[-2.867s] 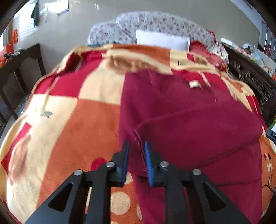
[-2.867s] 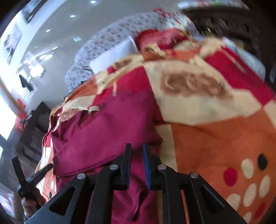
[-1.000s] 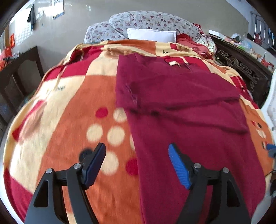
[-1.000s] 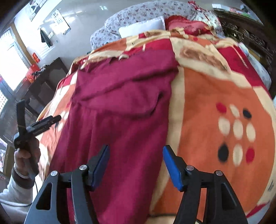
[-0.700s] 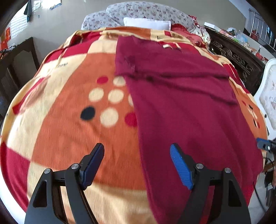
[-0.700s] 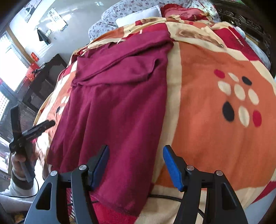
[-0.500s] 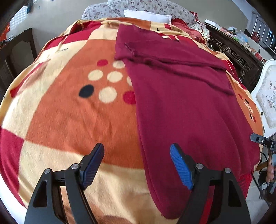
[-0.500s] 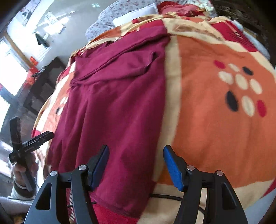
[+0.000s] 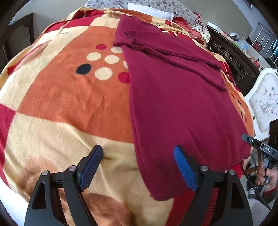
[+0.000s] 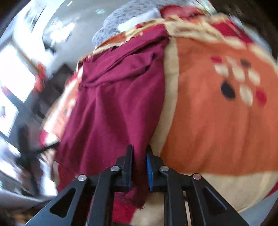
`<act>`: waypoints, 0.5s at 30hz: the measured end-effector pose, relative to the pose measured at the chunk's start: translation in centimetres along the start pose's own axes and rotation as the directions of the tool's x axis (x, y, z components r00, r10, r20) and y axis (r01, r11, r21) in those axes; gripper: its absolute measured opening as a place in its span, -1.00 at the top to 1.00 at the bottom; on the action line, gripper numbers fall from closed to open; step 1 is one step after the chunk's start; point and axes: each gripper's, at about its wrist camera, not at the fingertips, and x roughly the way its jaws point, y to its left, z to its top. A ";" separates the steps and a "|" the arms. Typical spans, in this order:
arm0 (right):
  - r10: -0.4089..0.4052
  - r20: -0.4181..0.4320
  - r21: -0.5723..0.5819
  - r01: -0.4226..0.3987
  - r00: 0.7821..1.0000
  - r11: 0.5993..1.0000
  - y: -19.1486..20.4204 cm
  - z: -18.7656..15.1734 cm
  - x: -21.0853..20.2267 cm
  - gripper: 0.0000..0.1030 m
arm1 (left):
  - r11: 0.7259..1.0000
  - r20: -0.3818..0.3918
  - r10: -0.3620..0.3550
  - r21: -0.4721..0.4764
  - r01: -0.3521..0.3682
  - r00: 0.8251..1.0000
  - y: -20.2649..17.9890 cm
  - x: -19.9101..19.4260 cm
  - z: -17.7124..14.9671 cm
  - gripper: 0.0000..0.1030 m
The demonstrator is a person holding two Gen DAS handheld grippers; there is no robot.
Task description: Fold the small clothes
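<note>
A dark red garment (image 9: 177,97) lies lengthwise on the bed, its far end folded over with both sleeves laid across. My left gripper (image 9: 139,166) is open, its jaws straddling the garment's near left hem corner just above the blanket. In the right wrist view the garment (image 10: 111,97) runs away from me, and my right gripper (image 10: 139,166) is shut on its near right hem corner, the cloth pinched between the pads. That view is motion-blurred.
An orange, red and cream patterned blanket (image 9: 69,97) covers the bed, with pillows (image 9: 149,8) at the head. A dark carved wooden frame (image 9: 231,60) and a white chair (image 9: 262,104) stand to the right. The right hand and gripper show at the edge (image 9: 260,149).
Both grippers pulled back from the folded top to the garment's near hem. The right gripper, open half a second ago, has closed on the hem corner. The left stays open.
</note>
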 end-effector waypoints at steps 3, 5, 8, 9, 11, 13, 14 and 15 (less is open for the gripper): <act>0.053 -0.006 0.017 -0.053 0.999 0.998 -0.4 -0.6 0.1 0.22 | 1.000 -0.016 -0.025 -0.002 0.025 1.000 -0.3 0.2 -0.3 -0.76; 0.092 -0.018 0.026 -0.092 0.996 0.995 -0.4 -0.9 0.2 0.15 | 1.000 -0.020 -0.013 0.014 0.013 1.000 -0.7 0.5 -0.6 -0.77; 0.139 -0.029 0.031 -0.138 0.990 0.990 -0.3 -1.3 0.1 0.15 | 0.999 -0.027 -0.004 0.039 0.005 1.000 -1.2 0.5 -1.0 -0.83; 0.148 -0.030 0.029 -0.148 0.988 0.989 -0.2 -1.4 0.1 0.15 | 0.999 -0.031 -0.008 0.041 0.009 0.999 -1.3 0.6 -1.1 -0.90; 0.163 -0.030 0.019 -0.163 0.986 0.986 -0.1 -1.7 0.4 0.15 | 0.999 -0.035 -0.013 0.046 0.015 0.999 -1.6 0.8 -1.2 -0.95; 0.181 -0.023 0.018 -0.181 0.983 0.983 0.1 -1.7 0.8 0.15 | 0.998 -0.042 0.003 0.067 0.000 0.999 -2.2 1.1 -1.2 -0.98; 0.195 -0.015 0.028 -0.194 0.981 0.981 0.0 -1.7 0.8 0.16 | 0.997 -0.044 0.008 0.074 -0.005 0.999 -2.3 1.2 -1.2 -0.98; 0.203 -0.012 0.031 -0.202 0.979 0.979 0.0 -1.6 0.8 0.19 | 0.997 -0.043 0.011 0.078 -0.007 0.999 -2.5 1.3 -1.1 -0.98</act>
